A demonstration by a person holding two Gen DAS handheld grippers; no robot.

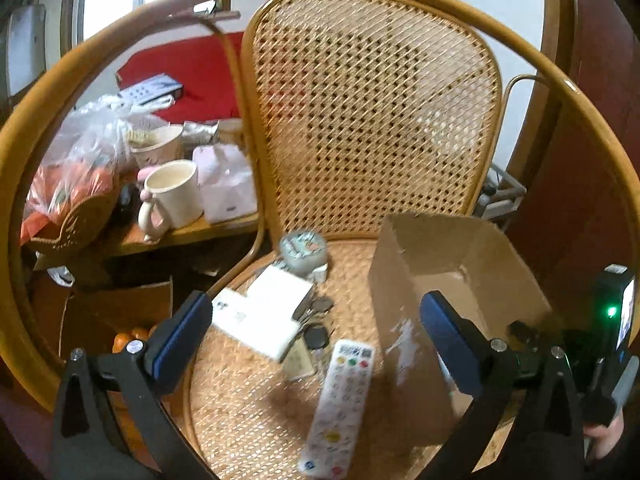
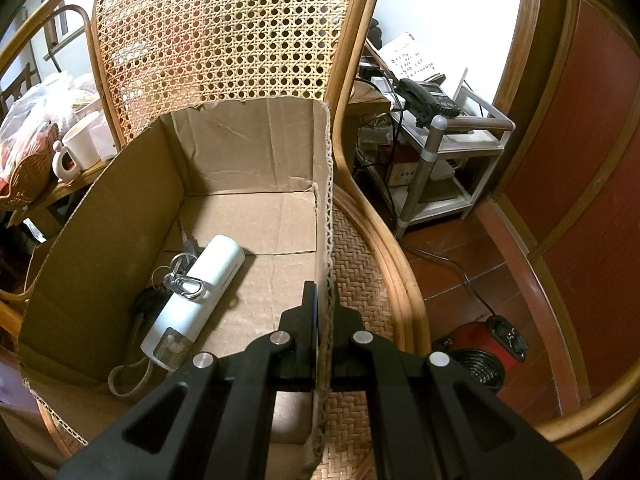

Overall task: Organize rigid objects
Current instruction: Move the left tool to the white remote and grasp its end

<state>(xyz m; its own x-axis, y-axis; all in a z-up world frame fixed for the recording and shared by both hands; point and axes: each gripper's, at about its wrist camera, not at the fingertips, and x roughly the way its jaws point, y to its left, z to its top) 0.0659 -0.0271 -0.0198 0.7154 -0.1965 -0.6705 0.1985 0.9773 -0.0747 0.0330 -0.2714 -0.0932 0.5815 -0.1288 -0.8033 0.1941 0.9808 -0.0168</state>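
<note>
An open cardboard box (image 1: 404, 276) stands on the right half of a wicker chair seat (image 1: 248, 396). My right gripper (image 2: 325, 304) is shut on the box's right wall (image 2: 325, 200). Inside the box lie a white power bank (image 2: 200, 300) and a bunch of keys (image 2: 182, 276). My left gripper (image 1: 316, 320) hangs open over the seat, nothing between its fingers. Below it lie a white remote (image 1: 340, 404), white flat boxes (image 1: 260, 312), a round tin (image 1: 303, 249) and small dark fobs (image 1: 316, 336).
The rattan chair back (image 1: 368, 120) and its curved arm rail (image 1: 120, 28) ring the seat. To the left a side table holds a cream mug (image 1: 172, 196), a basket (image 1: 76, 224) and bags. Right of the chair stand a metal shelf with a telephone (image 2: 428, 100) and a red heater (image 2: 480, 348).
</note>
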